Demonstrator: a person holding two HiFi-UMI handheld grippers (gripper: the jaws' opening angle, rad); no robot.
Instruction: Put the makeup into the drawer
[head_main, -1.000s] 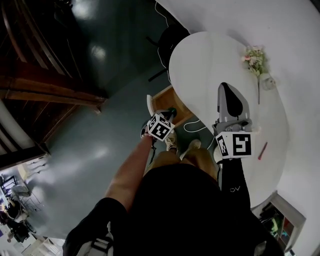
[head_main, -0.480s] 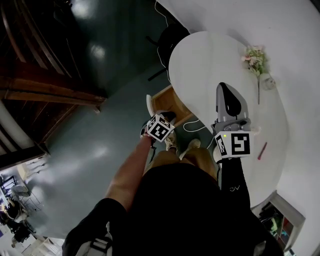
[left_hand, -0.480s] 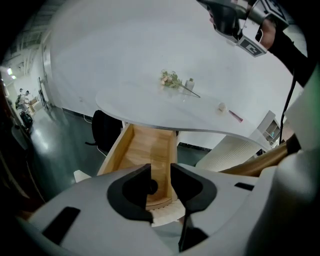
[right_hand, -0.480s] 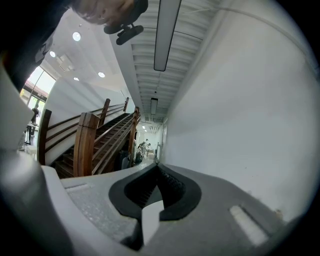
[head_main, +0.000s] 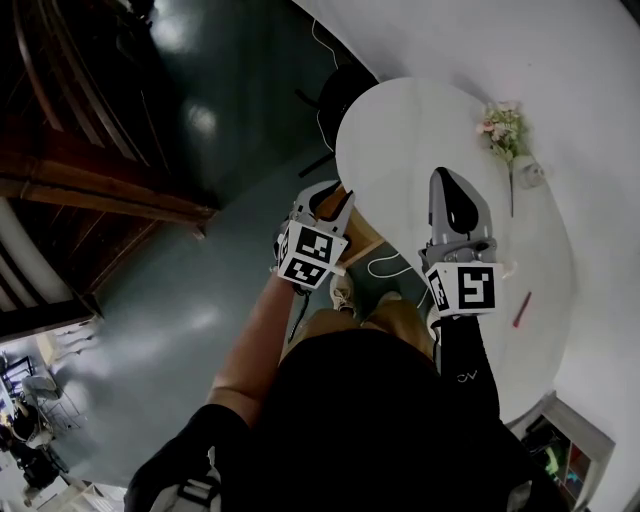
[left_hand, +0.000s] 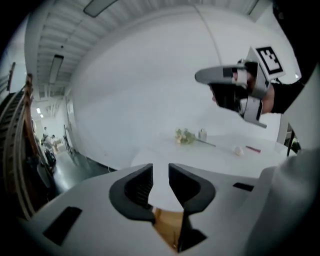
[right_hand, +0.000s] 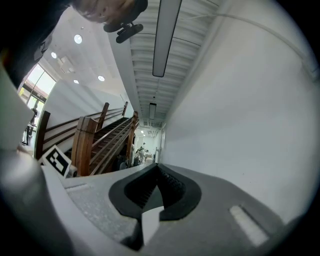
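A thin red makeup stick (head_main: 521, 308) (left_hand: 253, 148) lies on the round white table (head_main: 400, 140), and a small white item (left_hand: 239, 150) sits beside it. Under the table's near-left edge a wooden drawer (head_main: 356, 226) (left_hand: 167, 227) stands open. My left gripper (head_main: 325, 195) (left_hand: 160, 182) hovers over that drawer, open; its jaws have just been closing and nothing is between them. Over the table, my right gripper (head_main: 447, 176) (right_hand: 157, 167) is held level. Its pads meet at the tips and hold nothing.
Pale flowers (head_main: 500, 125) (left_hand: 185, 136) and a small white bottle (head_main: 527, 172) (left_hand: 202, 133) lie at the table's far side. A white cable (head_main: 385, 262) runs over the floor by my feet. A wooden staircase (head_main: 90, 180) is at the left and a low shelf (head_main: 560, 440) at the lower right.
My left gripper has risen from low beside the drawer to the height of the table edge and tilted upward. The right gripper has stayed over the table.
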